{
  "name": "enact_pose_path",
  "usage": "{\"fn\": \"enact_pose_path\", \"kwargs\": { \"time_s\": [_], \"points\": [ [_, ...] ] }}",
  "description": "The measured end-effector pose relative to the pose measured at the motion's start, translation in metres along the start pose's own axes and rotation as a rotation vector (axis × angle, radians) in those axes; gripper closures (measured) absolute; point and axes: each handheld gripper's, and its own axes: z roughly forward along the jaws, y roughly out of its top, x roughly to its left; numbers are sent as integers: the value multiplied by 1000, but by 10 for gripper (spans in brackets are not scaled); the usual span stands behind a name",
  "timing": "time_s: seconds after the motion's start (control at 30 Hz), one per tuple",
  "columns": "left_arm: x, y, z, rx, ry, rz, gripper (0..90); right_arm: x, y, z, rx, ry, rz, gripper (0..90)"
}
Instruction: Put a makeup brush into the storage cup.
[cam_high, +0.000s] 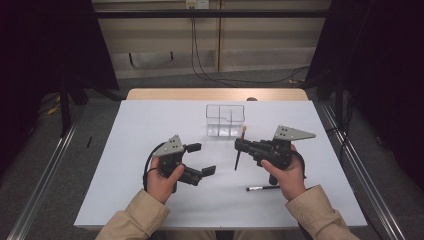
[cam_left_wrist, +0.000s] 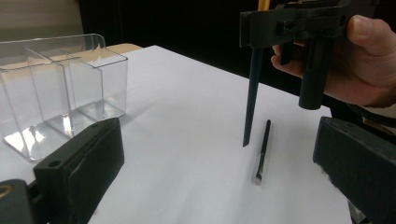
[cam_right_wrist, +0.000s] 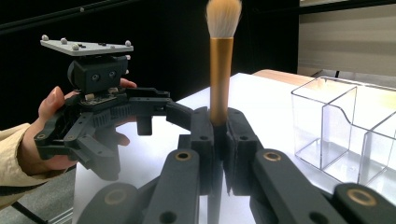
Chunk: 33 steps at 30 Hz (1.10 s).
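— What's the right gripper (cam_high: 242, 145) got there?

— A makeup brush (cam_right_wrist: 220, 70) with a gold collar and a dark handle. The jaws are clamped tight on it, and it stands upright, pale bristles at the top, the pointed end of the handle hanging just above the desk (cam_high: 150, 120) — I can't tell whether it touches.

— And the left gripper (cam_high: 202, 159)?

— Empty. Its jaws stand wide apart with nothing between them, held near the middle of the desk, a bit toward the left edge and the near side. It faces across at the other gripper.

— Anything else on the desk?

— A second, thinner brush (cam_high: 262, 188) lies flat near the front edge, right of the middle, just below the right hand (cam_high: 289, 172). From the left gripper view it lies just beside the tip of the upright one, apart from it.

— And that clear thing?

— A clear plastic organizer (cam_high: 225, 120) with dividers, sitting toward the far edge, about the middle. The compartments I can see look bare. The held brush is just off its near right corner, outside it.
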Motion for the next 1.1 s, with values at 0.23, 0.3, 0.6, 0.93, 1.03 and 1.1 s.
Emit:
{"fn": "enact_pose_path", "kwargs": {
  "time_s": [0.23,0.3,0.6,0.93,1.03,1.1],
  "points": [
    [6,-1,-8,3,15,2,20,0,0,-1,-4,1,-2,842],
    [7,-2,-10,1,21,2,20,-1,-1,-2,-7,0,1,842],
    [12,-6,-29,10,51,7,20,0,-1,-1,-8,-2,-6,842],
    [16,-13,-51,16,84,-5,20,1,-2,0,-2,-5,-1,842],
    [16,-14,-57,20,96,3,20,2,-1,1,-2,-3,-1,842],
    [17,-15,-61,22,106,5,20,2,-1,1,-1,-3,-3,842]
  ]
}}
